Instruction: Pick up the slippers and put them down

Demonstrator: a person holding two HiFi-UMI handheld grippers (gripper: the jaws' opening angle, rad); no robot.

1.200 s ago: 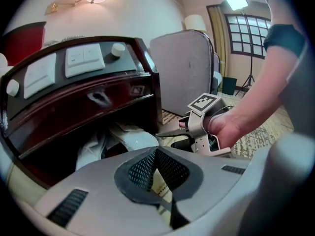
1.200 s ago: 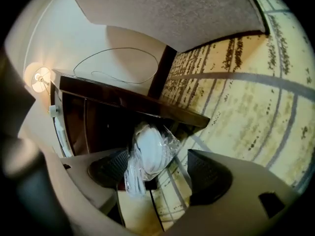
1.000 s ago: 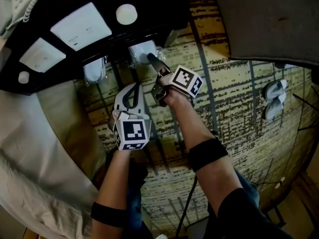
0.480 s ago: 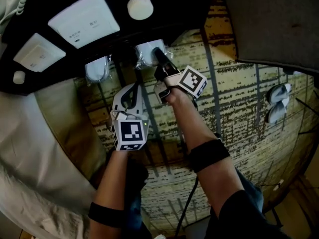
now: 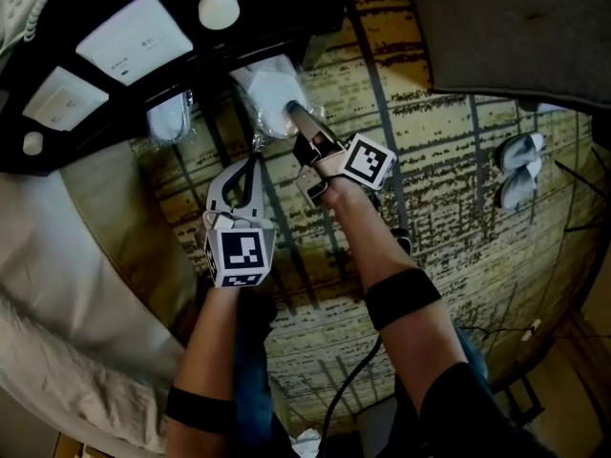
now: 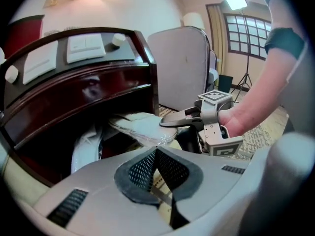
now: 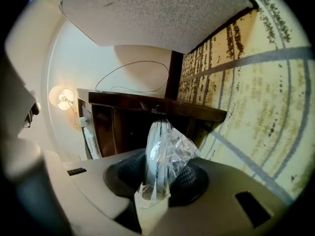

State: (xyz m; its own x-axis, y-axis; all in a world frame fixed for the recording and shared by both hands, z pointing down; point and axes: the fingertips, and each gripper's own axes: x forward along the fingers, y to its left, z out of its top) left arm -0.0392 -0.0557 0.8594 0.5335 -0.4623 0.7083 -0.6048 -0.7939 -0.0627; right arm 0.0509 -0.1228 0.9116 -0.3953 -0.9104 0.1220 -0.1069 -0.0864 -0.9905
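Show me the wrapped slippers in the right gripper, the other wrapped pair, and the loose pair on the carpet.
Held wrapped slippers point(image 5: 270, 93): head view, white middle.
Other wrapped pair point(image 5: 170, 119): head view, its middle.
Loose pair point(image 5: 523, 149): head view, upper slipper.

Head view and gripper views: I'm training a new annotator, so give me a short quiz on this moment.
1. True or false: the left gripper is clamped on the plastic-wrapped pair of white slippers.
2. What does the right gripper hold? A) the wrapped pair B) a black cable C) nothing
3. Where is the other plastic-wrapped white slipper pack?
Key:
1. False: its jaws are shut on nothing.
2. A: its jaws have just been closing and pinch the pair's wrapped end.
3. Low in the open front of the dark wooden bedside cabinet, untouched.
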